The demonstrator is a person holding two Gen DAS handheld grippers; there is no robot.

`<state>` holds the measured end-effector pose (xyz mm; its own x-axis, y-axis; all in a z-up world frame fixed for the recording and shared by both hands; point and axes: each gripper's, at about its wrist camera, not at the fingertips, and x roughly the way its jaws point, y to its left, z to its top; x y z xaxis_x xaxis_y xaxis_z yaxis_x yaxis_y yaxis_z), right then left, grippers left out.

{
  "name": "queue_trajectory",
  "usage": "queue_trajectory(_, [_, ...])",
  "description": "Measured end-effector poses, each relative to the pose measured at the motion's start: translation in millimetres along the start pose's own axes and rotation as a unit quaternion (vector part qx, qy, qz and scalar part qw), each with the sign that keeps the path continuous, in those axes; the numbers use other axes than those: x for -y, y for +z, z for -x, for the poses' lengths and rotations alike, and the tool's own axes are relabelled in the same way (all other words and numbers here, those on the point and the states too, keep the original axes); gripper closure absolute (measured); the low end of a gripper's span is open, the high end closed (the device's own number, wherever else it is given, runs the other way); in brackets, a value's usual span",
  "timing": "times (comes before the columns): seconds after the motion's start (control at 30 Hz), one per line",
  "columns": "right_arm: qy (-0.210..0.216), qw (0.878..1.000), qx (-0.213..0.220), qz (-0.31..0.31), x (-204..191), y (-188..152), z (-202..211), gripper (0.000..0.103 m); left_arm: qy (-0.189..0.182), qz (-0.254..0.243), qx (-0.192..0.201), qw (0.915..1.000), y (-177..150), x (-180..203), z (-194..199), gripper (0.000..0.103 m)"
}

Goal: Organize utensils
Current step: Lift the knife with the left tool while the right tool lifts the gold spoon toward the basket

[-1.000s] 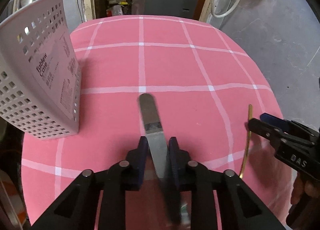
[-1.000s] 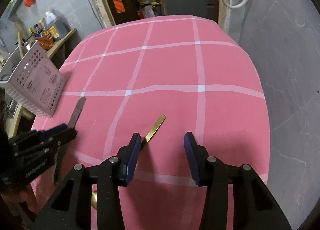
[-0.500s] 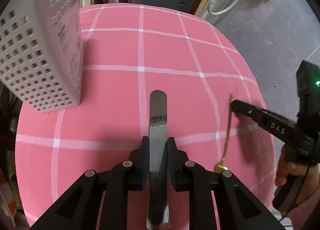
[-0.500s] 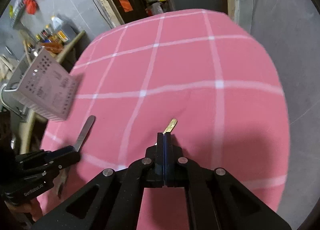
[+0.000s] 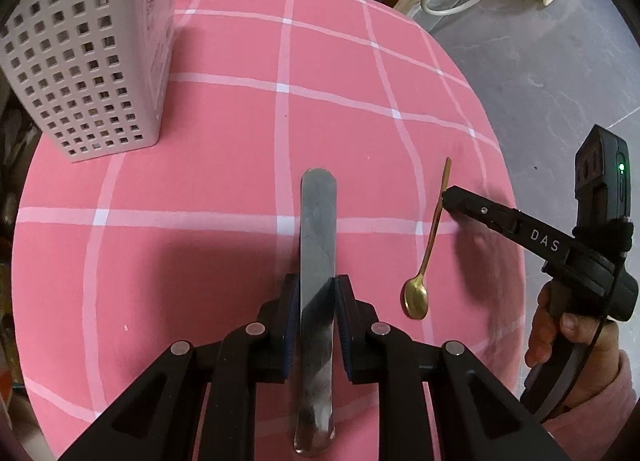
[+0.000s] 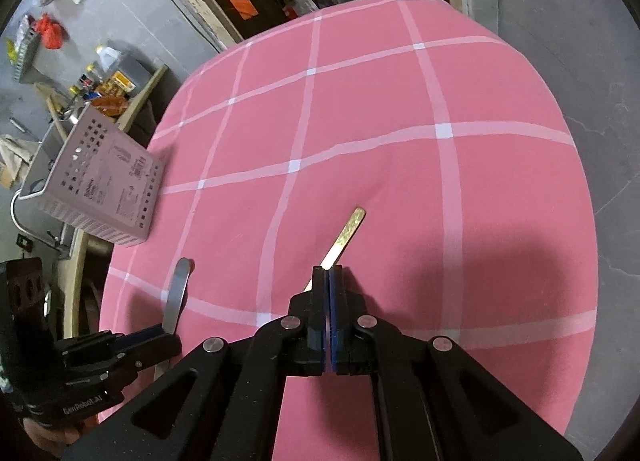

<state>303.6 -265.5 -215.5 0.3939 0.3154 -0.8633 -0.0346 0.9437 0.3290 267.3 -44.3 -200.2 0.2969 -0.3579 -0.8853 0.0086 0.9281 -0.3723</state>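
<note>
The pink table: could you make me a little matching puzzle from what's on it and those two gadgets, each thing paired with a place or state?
Things:
1. gold spoon
2. steel knife
3. perforated basket
4. tablecloth

States:
A. stands at the table's left edge
B. pink with white lines
C. clamped in the right gripper
D. clamped in the left gripper

Pairs: 1-C, 2-D, 3-A, 4-B

Black gripper [image 5: 316,293], blue pads, silver screws

The knife [image 5: 317,245] is dull grey metal; the spoon [image 5: 429,249] beside it is glossy gold metal. The basket [image 5: 88,57] is matt perforated plastic on pink cloth [image 5: 224,133].
</note>
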Motion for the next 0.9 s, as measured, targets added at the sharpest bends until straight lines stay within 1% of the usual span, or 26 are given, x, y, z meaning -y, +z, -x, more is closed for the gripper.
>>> queue_trajectory(0.07, [0.002,1.0,-0.007,-0.005,0,5,-4,0.097,-0.001,0.002,0.001,1.0,3,1,-2,0.085])
queue_trajectory(0.1, [0.011,1.0,-0.01,-0.015,0,8,-6,0.094,-0.002,0.004,0.001,1.0,0,-1,-1,0.085])
queue_trajectory(0.13, [0.026,0.999,-0.014,-0.026,0,11,-9,0.083,-0.005,0.007,-0.001,1.0,1,-1,-1,0.085])
queue_trajectory(0.17, [0.036,0.999,-0.017,-0.032,-1,12,-13,0.076,-0.007,0.009,-0.004,0.9999,2,-2,-2,0.085])
queue_trajectory(0.2, [0.039,0.999,-0.015,-0.034,-4,14,-15,0.074,-0.01,0.009,-0.004,0.9999,2,-3,-2,0.085])
queue_trajectory(0.27, [0.025,0.999,-0.014,-0.016,-15,15,-18,0.069,-0.016,0.009,-0.001,0.9998,-1,-7,0,0.086])
queue_trajectory(0.3, [0.013,1.0,-0.012,-0.003,-23,15,-20,0.069,-0.018,0.012,-0.001,0.9998,-1,-9,1,0.086])
queue_trajectory(0.4, [-0.008,1.0,-0.008,0.006,-32,14,-22,0.069,-0.024,0.019,0.004,0.9995,-9,-16,7,0.086])
queue_trajectory(0.5, [-0.02,1.0,-0.004,0.012,-37,16,-24,0.072,-0.028,0.034,0.009,0.999,-17,-23,12,0.086])
queue_trajectory(0.6, [-0.027,0.999,0.0,0.027,-38,13,-22,0.079,-0.036,0.051,0.012,0.998,-24,-33,18,0.087])
queue_trajectory(0.67, [-0.022,0.999,-0.005,0.036,-37,11,-20,0.085,-0.048,0.069,0.018,0.9963,-29,-41,23,0.087])
queue_trajectory(0.8, [-0.004,0.998,-0.02,0.054,-35,1,-15,0.094,-0.054,0.08,0.023,0.9951,-36,-50,27,0.087])
queue_trajectory(0.9, [0.032,0.997,-0.043,0.056,-38,-12,-13,0.097,-0.054,0.081,0.021,0.995,-39,-49,28,0.087])
